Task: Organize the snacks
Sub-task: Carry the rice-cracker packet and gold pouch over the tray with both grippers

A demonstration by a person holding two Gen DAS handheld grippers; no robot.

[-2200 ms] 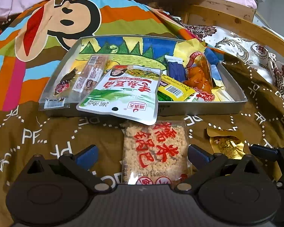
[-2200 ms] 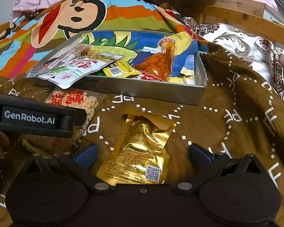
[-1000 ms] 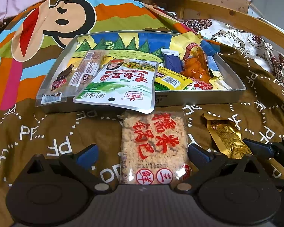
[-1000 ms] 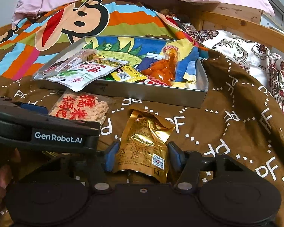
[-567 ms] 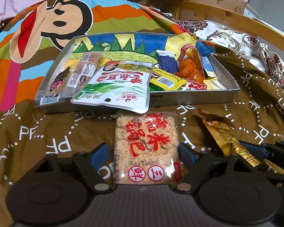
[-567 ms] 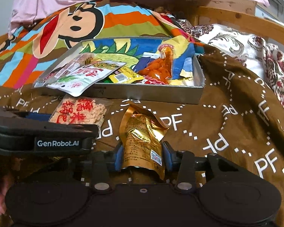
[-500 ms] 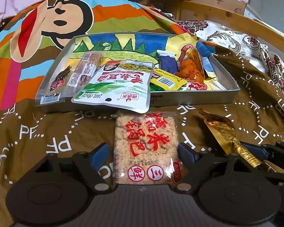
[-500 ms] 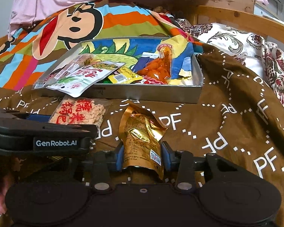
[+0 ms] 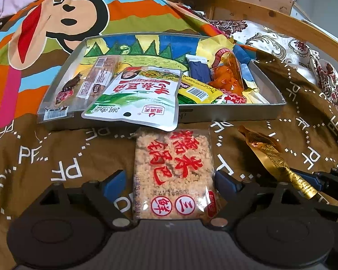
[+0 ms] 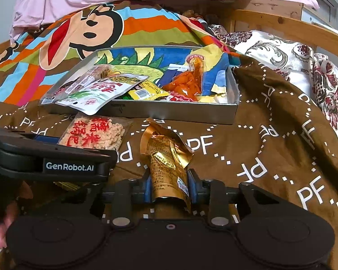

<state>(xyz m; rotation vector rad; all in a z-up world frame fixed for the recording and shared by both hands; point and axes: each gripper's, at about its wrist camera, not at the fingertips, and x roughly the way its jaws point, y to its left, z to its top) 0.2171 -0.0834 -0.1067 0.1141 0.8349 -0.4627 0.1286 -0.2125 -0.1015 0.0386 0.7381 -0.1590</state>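
A clear pack of rice crackers with red print (image 9: 173,168) lies flat on the brown blanket, just in front of the metal tray (image 9: 225,112). My left gripper (image 9: 169,180) straddles its near end; the jaws are opening, the right pad at the pack's edge and a gap on the left. A gold foil pouch (image 10: 166,157) is pinched and crumpled between the pads of my right gripper (image 10: 169,186), whose jaws are still closing. Its far end stands up off the blanket. In the left wrist view the gold pouch (image 9: 272,157) shows at the right.
The tray (image 10: 180,112) holds several snacks: a white and green pouch (image 9: 137,96) overhanging its front rim, an orange pack (image 9: 225,76), a yellow packet (image 9: 198,90). A wooden bed frame (image 9: 281,22) runs behind. A person's hand (image 10: 2,225) grips the left tool.
The right jaws have come together on the gold pouch, squeezing it narrow and tipping it up. The left jaws have drawn in from wide open to beside the rice cracker pack.
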